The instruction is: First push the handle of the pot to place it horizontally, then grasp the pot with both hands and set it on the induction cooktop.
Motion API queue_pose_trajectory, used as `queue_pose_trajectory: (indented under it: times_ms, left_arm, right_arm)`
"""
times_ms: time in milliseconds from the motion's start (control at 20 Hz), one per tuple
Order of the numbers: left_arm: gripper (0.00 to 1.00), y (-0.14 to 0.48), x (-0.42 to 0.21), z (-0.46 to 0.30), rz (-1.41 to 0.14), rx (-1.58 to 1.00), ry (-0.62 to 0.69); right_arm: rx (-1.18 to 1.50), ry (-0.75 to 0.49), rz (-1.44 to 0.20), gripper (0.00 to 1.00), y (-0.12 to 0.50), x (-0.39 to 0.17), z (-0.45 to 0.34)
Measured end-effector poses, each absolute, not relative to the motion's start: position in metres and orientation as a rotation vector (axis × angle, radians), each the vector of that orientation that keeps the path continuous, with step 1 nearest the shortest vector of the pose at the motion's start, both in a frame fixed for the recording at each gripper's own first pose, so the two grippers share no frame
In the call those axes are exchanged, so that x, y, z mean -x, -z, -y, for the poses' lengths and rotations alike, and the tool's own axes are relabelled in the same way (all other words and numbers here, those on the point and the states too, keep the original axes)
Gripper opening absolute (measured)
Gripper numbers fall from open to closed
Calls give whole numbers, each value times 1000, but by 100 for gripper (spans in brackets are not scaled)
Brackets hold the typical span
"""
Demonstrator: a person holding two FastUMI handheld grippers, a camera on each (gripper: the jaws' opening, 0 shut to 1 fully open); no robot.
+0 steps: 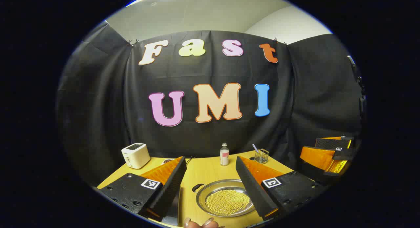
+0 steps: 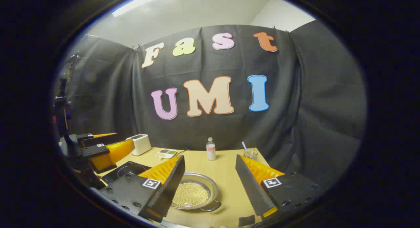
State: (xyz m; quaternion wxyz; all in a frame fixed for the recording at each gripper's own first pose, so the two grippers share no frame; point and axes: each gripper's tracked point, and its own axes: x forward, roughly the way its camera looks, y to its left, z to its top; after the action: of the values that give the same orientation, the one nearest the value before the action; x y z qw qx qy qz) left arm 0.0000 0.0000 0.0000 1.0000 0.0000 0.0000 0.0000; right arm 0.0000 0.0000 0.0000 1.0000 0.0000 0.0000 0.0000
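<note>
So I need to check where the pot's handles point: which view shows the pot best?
The left gripper view: the pot lies almost whole between that gripper's fingers, its beads, rim and far-left handle plain. In the right gripper view the pot is partly hidden behind a finger, though a near handle shows at its lower right.
</note>
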Motion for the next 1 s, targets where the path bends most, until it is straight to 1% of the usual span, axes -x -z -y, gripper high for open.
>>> queue_pose_trajectory:
  times_ms: [100,150,200,250,300,400,450,550,600,700,800,1000]
  left_arm:
    - [100,0,1,-1,6,7,-1]
    - [97,-2,2,0,9,11,2]
    - [100,-2,2,0,10,11,4]
    - [100,-2,4,-1,13,8,3]
    - [97,-3,5,-1,14,3,4]
    - [100,-2,6,0,11,1,9]
    - [97,-1,6,0,8,4,11]
    - [97,1,7,0,1,7,12]
    - [100,2,7,0,3,8,11]
    - [97,3,8,1,-1,5,16]
    - [99,4,9,-1,-5,6,15]
    - [100,7,9,-3,-13,4,13]
  right_arm:
    - [1,4,-7,93,3,3,1]
    - [3,3,-9,93,3,4,0]
    - [4,1,-9,93,3,5,-2]
    - [5,0,-7,93,3,6,-2]
    - [6,-1,-5,93,2,7,-4]
    - [8,-5,-3,93,2,9,-6]
    - [9,-6,-4,93,2,9,-7]
    - [4,-10,-1,93,1,11,-9]
    - [-2,-13,0,93,2,12,-10]
    - [-9,-13,-1,93,2,13,-10]
    - [-9,-5,-7,93,5,14,-8]
    - [-10,0,-16,93,8,14,-8]
